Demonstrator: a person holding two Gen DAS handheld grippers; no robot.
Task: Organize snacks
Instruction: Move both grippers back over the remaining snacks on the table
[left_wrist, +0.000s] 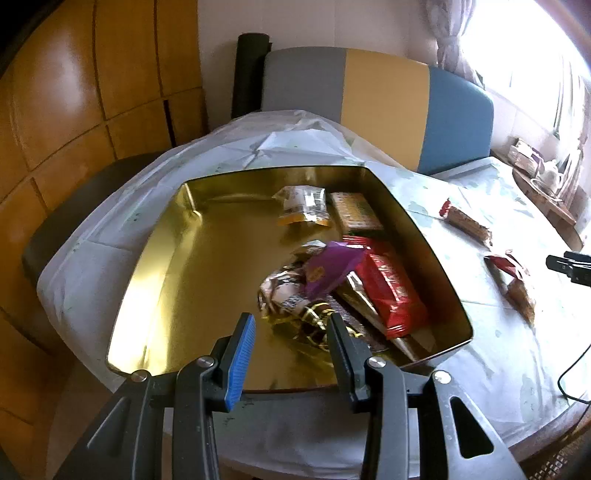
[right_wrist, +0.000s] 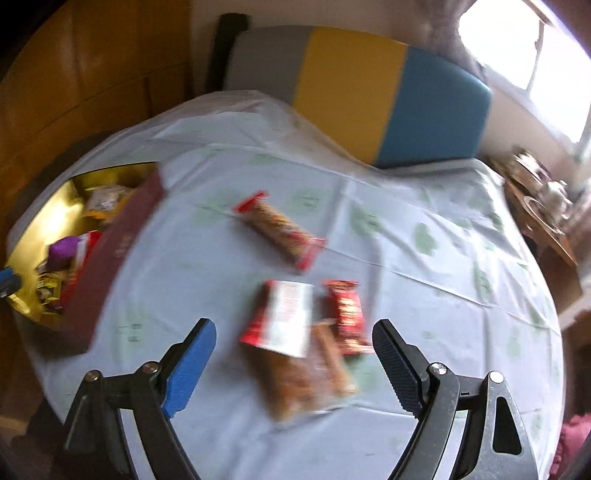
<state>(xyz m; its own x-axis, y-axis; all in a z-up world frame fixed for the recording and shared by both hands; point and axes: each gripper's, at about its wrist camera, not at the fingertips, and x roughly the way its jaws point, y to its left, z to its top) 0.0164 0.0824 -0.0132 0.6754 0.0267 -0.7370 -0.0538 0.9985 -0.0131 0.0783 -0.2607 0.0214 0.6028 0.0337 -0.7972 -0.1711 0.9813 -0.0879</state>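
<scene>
— Tin (left_wrist: 436, 254) first, at the left edge of the table (right_wrist: 406, 229). What is in it?

— Snacks, heaped along its right wall. My left gripper (left_wrist: 291, 332) hangs over the tin's near edge with its fingers apart and nothing between them. Just beyond the tips lies a gold-patterned wrapper (left_wrist: 314, 325), then a purple packet (left_wrist: 332, 269) resting on a red packet (left_wrist: 391, 291). At the far right corner of the tin sit a clear pouch (left_wrist: 304, 206) and a biscuit pack (left_wrist: 356, 214).

— And on the cloth outside it?

— Moving right, a long bar with red ends (right_wrist: 280, 229) lies near the middle of the table, well apart from the tin. Nearer me, a red-and-white packet (right_wrist: 284, 317) lies on top of a clear bag of brown snacks (right_wrist: 306, 384), with a small red packet (right_wrist: 347, 317) touching them on the right.

— Your right gripper?

— My right gripper (right_wrist: 295, 332) is spread wide above that little pile, gripping nothing. The view is blurred, so I cannot read any labels.
</scene>
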